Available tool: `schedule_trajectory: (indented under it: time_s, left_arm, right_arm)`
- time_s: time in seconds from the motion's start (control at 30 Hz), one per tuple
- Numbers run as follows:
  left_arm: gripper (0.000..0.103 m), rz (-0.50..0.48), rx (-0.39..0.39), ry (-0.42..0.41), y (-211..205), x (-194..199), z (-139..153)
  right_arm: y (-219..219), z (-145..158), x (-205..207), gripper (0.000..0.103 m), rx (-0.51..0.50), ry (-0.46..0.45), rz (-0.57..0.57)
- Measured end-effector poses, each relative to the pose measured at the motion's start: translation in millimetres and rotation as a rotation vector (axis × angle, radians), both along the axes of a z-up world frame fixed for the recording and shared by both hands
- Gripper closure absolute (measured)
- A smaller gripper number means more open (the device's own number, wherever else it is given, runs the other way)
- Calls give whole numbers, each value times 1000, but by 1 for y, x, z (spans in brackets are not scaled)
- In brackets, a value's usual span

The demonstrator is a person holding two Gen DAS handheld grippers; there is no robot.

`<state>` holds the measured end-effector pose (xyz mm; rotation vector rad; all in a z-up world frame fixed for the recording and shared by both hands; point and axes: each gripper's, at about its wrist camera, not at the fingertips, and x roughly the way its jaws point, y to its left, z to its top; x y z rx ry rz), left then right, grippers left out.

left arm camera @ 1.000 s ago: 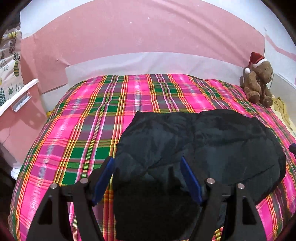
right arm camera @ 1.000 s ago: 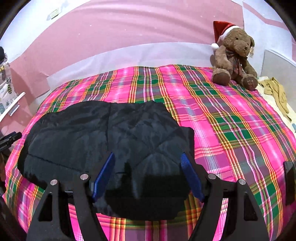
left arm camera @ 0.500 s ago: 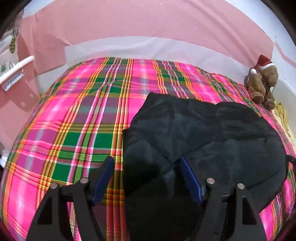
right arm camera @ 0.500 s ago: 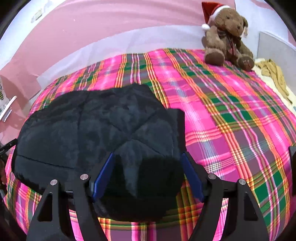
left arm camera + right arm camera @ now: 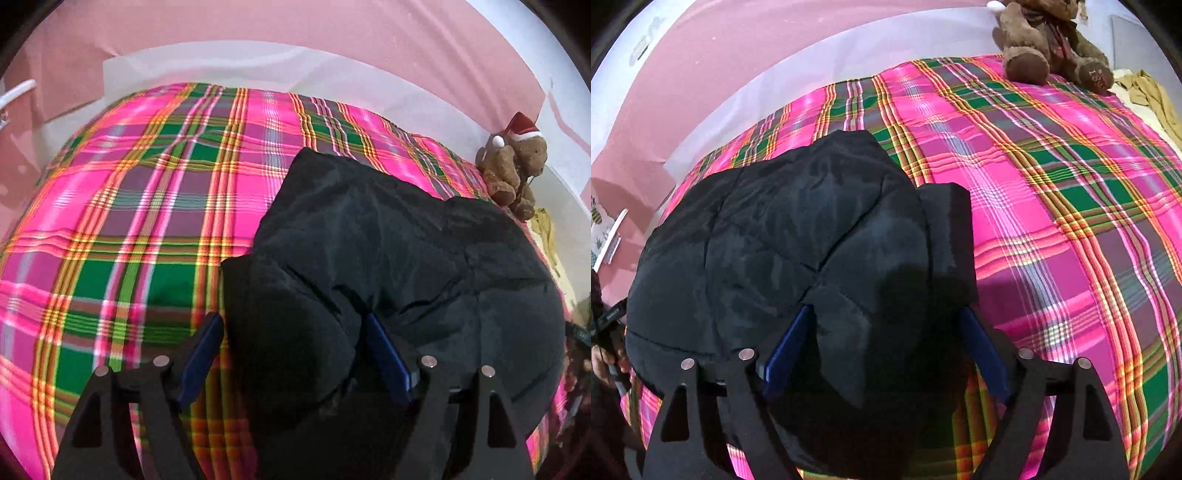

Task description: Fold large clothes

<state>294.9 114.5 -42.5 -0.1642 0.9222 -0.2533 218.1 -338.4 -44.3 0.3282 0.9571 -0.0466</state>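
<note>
A black quilted jacket (image 5: 388, 240) lies spread flat on a pink, green and yellow plaid bedspread (image 5: 147, 206). My left gripper (image 5: 293, 321) hangs low over the jacket's left end. Its jaws are opening, and a puffy fold sits between the blue pads (image 5: 201, 347), which do not clamp it. In the right wrist view the same jacket (image 5: 783, 221) fills the left half. My right gripper (image 5: 885, 310) is over its right end. Those jaws are opening too, with jacket fabric between the pads (image 5: 982, 350) and no squeeze visible.
A brown teddy bear in a red Santa hat (image 5: 513, 166) (image 5: 1049, 48) sits at the far right corner of the bed. A yellowish cloth (image 5: 1152, 96) lies beside it. Pink and white walls stand behind the bed. Bare bedspread (image 5: 1052, 221) stretches right of the jacket.
Both grippers have dropped and tipped downward toward the jacket, which now looms larger between the fingers. The jaws of both stand slightly wider. The jacket has not shifted.
</note>
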Motion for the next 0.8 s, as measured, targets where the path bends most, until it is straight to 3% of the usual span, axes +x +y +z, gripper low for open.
schedule_trajectory:
  time_s: [0.2,0.37,0.47,0.7,0.8]
  left_arm:
    - [23,-3,-20,-30,6,6,17]
    - [22,-25,-64,-5,8,-9,-5]
    - [19,-17,-136,19,16,-4,-14]
    - [10,-33,-162,53,11,18,-27]
    - [10,-35,-168,57,7,23,-28]
  right_arm:
    - [-2,4,3,19,14,4,-11]
    - [-5,-1,-14,19,57,0,-5]
    - [-11,-11,-12,19,108,7,2]
    - [-27,-38,19,9,234,33,10]
    - [-26,-40,27,8,235,34,19]
